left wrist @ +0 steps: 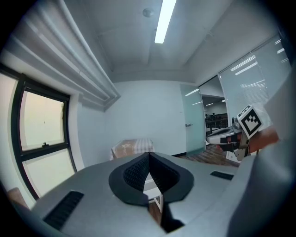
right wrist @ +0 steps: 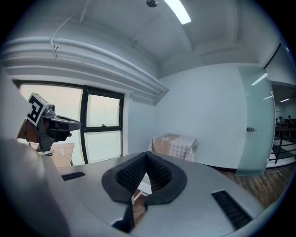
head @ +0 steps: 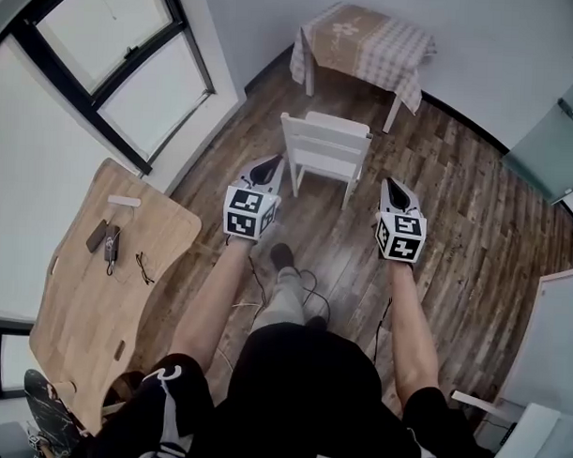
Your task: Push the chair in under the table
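Chair (head: 325, 151), white and slatted, stands on the wooden floor (head: 455, 229) out in the room. Its back is toward the person and its seat toward the bench (head: 363, 43), which wears a checked cloth and sits against the far wall. Chair and bench are well apart, with a strip of bare floorboards between them.

The left tongs (head: 270, 166) are held out nearly level, their tips pressed together with nothing between them. The tip lies just beside the left post of the chair's back; whether it touches cannot be told. The right tongs (head: 393, 187) are likewise closed and empty, off the chair's right side and a little apart from it. In both gripper views the clothed bench shows straight ahead above the closed tips, and a white part of the chair shows in the gap below them.

A black-framed window (head: 114, 58) fills the wall on the person's left. Below it, close by the left arm, stands a side bench (head: 87, 310) of pale wood. It bears a white strip (head: 124, 201), a small dark object (head: 97, 236) and a thin black loop that is too small to make out. A black cable (head: 308, 285) curls on the floor beside the person's shoe (head: 282, 256), on the near side of the chair. A frosted glass door (head: 552, 148) stands at the far right, and a white panel (head: 555, 327) leans in from the right edge.
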`<state>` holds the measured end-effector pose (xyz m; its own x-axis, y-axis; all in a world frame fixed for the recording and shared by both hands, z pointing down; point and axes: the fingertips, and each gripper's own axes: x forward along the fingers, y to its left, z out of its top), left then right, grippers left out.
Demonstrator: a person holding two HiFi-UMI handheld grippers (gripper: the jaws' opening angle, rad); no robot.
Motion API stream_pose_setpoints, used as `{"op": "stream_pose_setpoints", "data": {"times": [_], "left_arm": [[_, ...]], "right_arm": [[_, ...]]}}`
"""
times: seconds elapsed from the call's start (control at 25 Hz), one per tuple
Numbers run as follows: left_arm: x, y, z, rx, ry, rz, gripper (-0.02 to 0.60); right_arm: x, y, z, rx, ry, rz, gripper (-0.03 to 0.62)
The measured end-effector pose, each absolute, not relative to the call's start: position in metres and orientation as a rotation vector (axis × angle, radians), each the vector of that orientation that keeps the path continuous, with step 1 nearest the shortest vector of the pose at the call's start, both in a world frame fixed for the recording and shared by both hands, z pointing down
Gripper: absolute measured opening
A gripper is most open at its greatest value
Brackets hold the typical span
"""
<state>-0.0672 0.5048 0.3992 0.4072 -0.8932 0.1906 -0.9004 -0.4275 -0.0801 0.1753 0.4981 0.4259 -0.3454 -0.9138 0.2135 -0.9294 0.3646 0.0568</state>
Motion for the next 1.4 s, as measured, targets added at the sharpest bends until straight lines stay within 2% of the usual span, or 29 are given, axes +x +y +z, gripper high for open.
{"op": "stream_pose_setpoints", "data": {"times": [0.88,1.4], "left_arm": [[-0.084,0.354,0.447,2.523,-1.615,0.362,0.026],[-0.118,0.260,0.498,2.478,-1.554,0.435,0.026]], "right_arm": [[0.165,0.354,0.473,1.625,-2.355,0.216,0.014],[0.149,0.266,0.520,1.618,-2.254,0.337,0.017]]}}
